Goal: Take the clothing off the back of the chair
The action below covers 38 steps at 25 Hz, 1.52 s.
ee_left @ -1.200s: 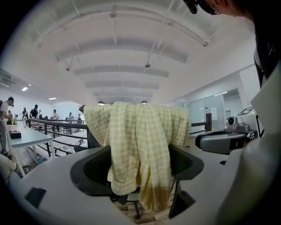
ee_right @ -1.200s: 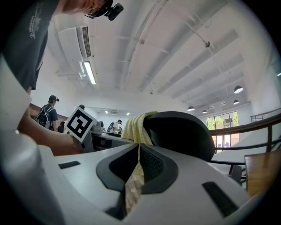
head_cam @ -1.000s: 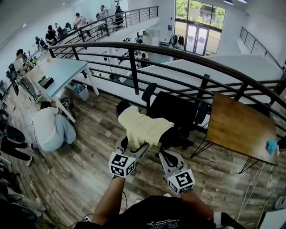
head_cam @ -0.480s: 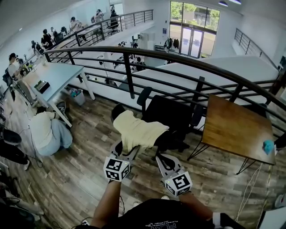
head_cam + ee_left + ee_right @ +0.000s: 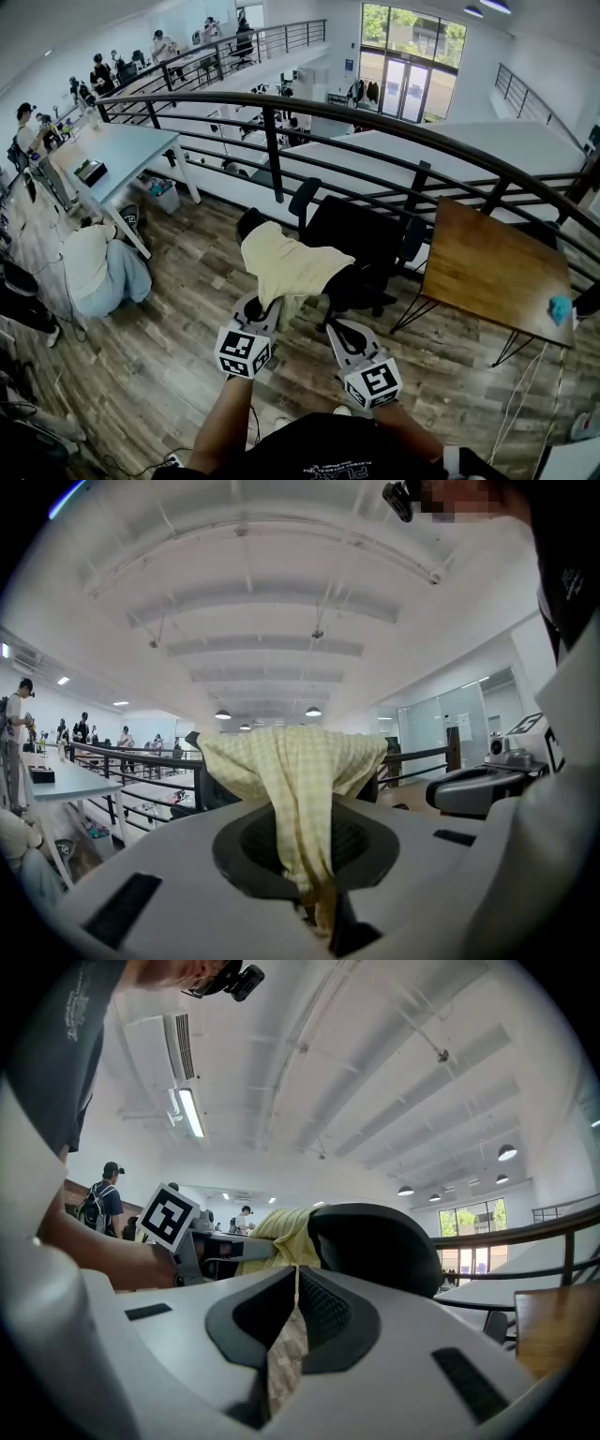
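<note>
**Change from the earlier frames**
- The black office chair (image 5: 364,239) stands where it did on the wood floor (image 5: 178,356), near the curved railing (image 5: 375,122).
- The pale yellow checked garment (image 5: 281,267) remains draped over the chair back. Its near hem is now drawn into a narrow fold toward the person.
- The left tongs (image 5: 261,307) stood spread beside that hem a second ago. Their jaws have just been closing and are now clenched on the hanging fold, as the left gripper view shows.
- The right tongs (image 5: 339,330) have kept their place at the hem.

**Containers**
- A bin (image 5: 170,194) sits under the white bench (image 5: 122,150) at far left. Its contents cannot be identified.

**Pose**
- Both tongs point level at the chair back, side by side, with the marker cubes toward the person.
- The left forearm (image 5: 228,422) and the right forearm (image 5: 405,422) reach forward from the bottom edge of the head view.
- The right tongs are clamped on a thin strip of the checked fabric, which runs between their pads in the right gripper view.
</note>
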Available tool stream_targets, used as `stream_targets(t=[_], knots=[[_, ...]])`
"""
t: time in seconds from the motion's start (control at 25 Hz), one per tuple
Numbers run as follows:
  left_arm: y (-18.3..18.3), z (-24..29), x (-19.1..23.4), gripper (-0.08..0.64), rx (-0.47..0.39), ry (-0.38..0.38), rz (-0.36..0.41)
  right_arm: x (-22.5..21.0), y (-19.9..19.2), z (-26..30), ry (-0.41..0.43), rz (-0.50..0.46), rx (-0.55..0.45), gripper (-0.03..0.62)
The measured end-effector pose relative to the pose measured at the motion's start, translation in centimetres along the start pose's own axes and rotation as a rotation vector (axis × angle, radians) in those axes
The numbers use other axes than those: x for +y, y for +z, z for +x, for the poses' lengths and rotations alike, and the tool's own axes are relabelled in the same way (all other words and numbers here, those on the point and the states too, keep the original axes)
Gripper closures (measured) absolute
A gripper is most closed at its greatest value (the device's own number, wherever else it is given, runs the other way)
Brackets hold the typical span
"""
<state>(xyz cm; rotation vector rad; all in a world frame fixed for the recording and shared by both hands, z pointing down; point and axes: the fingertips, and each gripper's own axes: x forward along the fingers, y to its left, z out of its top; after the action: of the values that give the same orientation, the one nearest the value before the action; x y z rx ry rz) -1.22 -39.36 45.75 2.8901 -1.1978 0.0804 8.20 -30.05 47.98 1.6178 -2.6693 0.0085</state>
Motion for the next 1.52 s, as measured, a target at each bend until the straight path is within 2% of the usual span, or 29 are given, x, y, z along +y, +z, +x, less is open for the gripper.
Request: stream_targets(t=[0.6,0.8,1.2,1.4,1.52], knots=[[-1.0,-4.5,-0.9,0.509,0.011,0.018,0.000,4.0,-0.4,-1.7,0.022,0.009,0.013,0.571],[-1.9,-6.9,-1.8,0.509,0.014,-0.019,-0.032,5.9,0.3,-2.6,0.005,0.038,-0.004,0.571],[-4.5,-11.5,-2.2,0.509,0.035,-0.050,-0.028,7.2,-0.4,-4.0,-0.093,0.020,-0.025,0.571],[-5.7,-13.1,-2.2,0.509,0.054,-0.034,-0.026,4.8,-0.7,-5.9,-0.178,-0.021,-0.015,0.571],[-6.0,-13.9,-2.4,0.509,0.063,-0.029,-0.026,3.4,-0.4,-6.8,-0.194,-0.034,-0.016,0.571]])
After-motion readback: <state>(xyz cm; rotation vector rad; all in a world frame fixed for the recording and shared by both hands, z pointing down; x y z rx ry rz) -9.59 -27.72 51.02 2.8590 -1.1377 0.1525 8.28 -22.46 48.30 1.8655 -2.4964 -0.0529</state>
